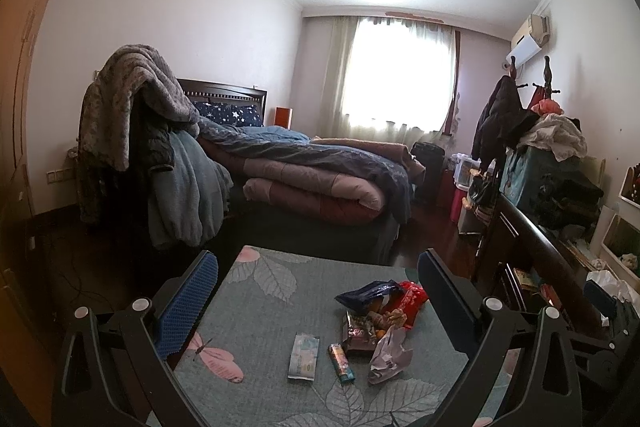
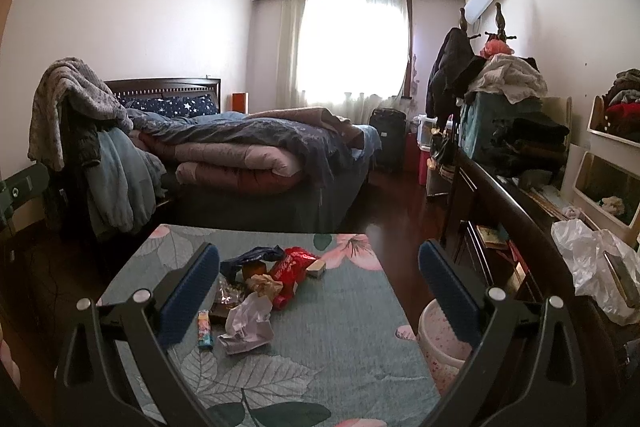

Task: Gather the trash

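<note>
Left wrist view first: I've got my left claw (image 1: 318,291) hanging above the desk (image 1: 264,291), fingers spread wide, nothing between them. Trash sits in a heap ahead: a dark blue bag (image 1: 368,294) touching a red wrapper (image 1: 410,301), a crumpled paper (image 1: 390,355) nearest me. Just left of the heap lie a lighter (image 1: 341,363) and a tissue pack (image 1: 303,357), side by side, apart from each other.

Right wrist view now: right claw (image 2: 319,291) is spread wide too, empty, above the same leaf-patterned cloth. The heap lies toward my left finger (image 2: 190,301), with crumpled paper (image 2: 248,325) and lighter (image 2: 204,331) closest. A pink bin (image 2: 440,341) stands just beside the desk's right edge, behind my right finger (image 2: 448,297)
</note>
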A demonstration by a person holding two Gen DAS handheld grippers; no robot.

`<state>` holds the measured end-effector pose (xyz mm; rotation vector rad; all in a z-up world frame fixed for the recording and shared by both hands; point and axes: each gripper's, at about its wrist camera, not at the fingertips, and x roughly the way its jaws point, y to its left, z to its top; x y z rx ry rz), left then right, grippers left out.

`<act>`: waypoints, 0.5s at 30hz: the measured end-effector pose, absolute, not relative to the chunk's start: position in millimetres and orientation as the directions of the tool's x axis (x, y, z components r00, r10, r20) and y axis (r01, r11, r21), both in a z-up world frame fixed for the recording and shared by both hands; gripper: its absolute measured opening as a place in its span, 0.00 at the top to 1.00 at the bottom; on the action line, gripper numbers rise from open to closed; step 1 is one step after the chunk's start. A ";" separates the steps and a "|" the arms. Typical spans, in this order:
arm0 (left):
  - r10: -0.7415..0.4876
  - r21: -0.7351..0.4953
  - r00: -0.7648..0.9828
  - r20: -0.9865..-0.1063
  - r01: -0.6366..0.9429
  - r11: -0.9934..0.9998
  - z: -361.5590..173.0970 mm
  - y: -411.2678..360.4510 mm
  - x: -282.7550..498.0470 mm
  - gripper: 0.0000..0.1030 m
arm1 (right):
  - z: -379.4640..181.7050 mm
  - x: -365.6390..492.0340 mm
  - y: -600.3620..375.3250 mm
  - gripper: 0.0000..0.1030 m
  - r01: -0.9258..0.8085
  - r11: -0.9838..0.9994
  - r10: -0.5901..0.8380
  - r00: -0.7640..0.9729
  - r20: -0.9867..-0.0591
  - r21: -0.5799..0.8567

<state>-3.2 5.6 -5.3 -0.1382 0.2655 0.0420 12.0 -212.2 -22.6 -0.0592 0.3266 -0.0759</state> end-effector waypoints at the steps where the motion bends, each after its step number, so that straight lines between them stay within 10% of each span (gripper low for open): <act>1: 0.022 -0.129 0.962 -0.272 -0.059 0.990 -6.8 3.7 1.5 0.04 | -23.7 14.0 -212.7 0.03 0.065 0.995 -0.085 0.943 -0.323 -0.070; 15: 0.036 -0.099 0.924 -0.380 -0.079 0.992 -43.7 5.6 44.6 0.04 | -63.4 59.1 -219.9 0.03 0.073 0.995 -0.098 0.899 -0.427 -0.075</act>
